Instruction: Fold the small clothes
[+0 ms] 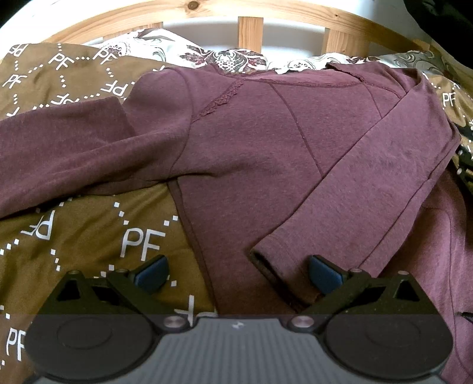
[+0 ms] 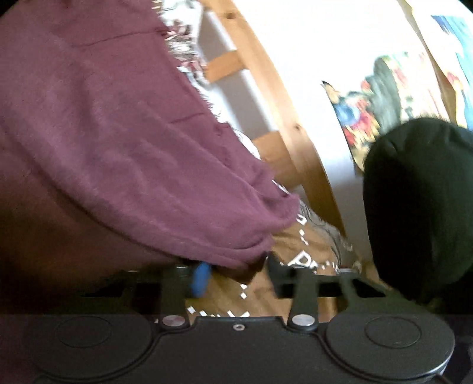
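Observation:
A maroon long-sleeved top point(image 1: 251, 141) lies spread on a brown bedspread point(image 1: 88, 236) printed with white "PF" letters. Its right sleeve is folded across the body, with the cuff point(image 1: 272, 260) pointing at me. Its left sleeve point(image 1: 59, 147) stretches out to the left. My left gripper point(image 1: 238, 274) is open just above the top's lower part, one blue pad over the bedspread, the other by the cuff. In the right wrist view the top point(image 2: 118, 133) fills the left. My right gripper point(image 2: 236, 271) stands partly open with a fold of the top's edge point(image 2: 248, 254) hanging at its fingertips; the view is blurred.
A wooden slatted headboard point(image 1: 251, 26) and patterned pillows point(image 1: 230, 59) lie beyond the top. A dark bulky object point(image 2: 419, 206) stands at the right of the right wrist view, with a colourful picture point(image 2: 384, 97) on the white wall behind.

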`<state>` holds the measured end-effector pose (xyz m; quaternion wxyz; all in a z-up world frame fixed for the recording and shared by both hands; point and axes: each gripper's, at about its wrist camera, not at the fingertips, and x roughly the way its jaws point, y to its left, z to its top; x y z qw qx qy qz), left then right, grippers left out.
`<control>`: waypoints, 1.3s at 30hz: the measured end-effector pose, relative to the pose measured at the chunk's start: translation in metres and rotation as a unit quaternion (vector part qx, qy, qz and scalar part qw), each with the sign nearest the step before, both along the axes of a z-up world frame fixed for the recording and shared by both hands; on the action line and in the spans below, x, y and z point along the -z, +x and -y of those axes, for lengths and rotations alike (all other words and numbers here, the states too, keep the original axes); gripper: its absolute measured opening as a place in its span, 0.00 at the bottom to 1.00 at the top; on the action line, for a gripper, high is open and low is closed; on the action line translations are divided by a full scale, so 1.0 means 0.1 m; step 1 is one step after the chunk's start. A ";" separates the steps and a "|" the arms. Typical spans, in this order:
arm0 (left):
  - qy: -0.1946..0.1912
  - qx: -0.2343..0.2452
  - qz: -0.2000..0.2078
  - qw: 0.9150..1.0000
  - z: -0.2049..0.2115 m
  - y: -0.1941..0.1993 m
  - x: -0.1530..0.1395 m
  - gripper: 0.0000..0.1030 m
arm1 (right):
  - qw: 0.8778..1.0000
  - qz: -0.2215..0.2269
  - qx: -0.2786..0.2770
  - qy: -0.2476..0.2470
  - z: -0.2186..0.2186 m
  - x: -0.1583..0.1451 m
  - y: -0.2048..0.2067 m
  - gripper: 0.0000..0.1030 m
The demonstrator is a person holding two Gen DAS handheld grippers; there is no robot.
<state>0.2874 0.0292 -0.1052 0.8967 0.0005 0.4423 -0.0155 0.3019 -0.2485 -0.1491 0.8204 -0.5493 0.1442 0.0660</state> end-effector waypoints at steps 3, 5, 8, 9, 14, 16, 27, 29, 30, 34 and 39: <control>0.001 0.001 0.001 1.000 0.00 0.00 0.00 0.99 | 1.000 0.006 0.008 0.006 0.02 -0.06 0.02 0.10; 0.000 0.008 0.003 1.000 0.01 -0.01 -0.01 0.99 | 0.998 0.009 0.040 0.044 0.07 -0.18 0.05 0.08; 0.009 0.025 0.005 1.000 0.08 -0.03 0.01 0.99 | 0.974 -0.020 0.126 0.190 0.27 -0.48 0.14 0.08; 0.016 0.029 0.006 0.999 0.10 -0.03 0.02 0.99 | 0.959 -0.037 0.148 0.238 0.36 -0.54 0.19 0.08; 0.019 0.031 0.009 0.999 0.11 -0.05 0.03 0.99 | 0.890 -0.092 0.213 0.393 0.63 -0.58 0.34 0.08; 0.018 0.029 0.007 0.999 0.11 -0.04 0.03 0.99 | 0.892 -0.093 0.209 0.390 0.61 -0.55 0.33 0.10; -0.006 -0.003 0.051 0.999 -0.06 -0.26 -0.43 0.99 | 0.899 -0.118 0.226 0.355 0.45 -0.62 -0.02 0.72; -0.003 -0.036 0.080 0.996 -0.22 -0.33 -0.60 0.99 | 0.904 -0.111 0.219 0.351 0.38 -0.68 -0.13 0.80; -0.005 -0.054 0.091 0.994 -0.31 -0.36 -0.67 0.99 | 0.905 -0.108 0.213 0.352 0.33 -0.71 -0.20 0.84; 0.006 -0.149 0.119 0.982 -0.75 -0.49 -0.96 0.99 | 0.902 -0.107 0.179 0.377 0.14 -0.85 -0.43 0.94; 0.075 -0.265 0.157 0.949 -1.31 -0.81 -1.34 0.99 | 0.896 -0.102 0.125 0.413 -0.07 -1.03 -0.73 0.99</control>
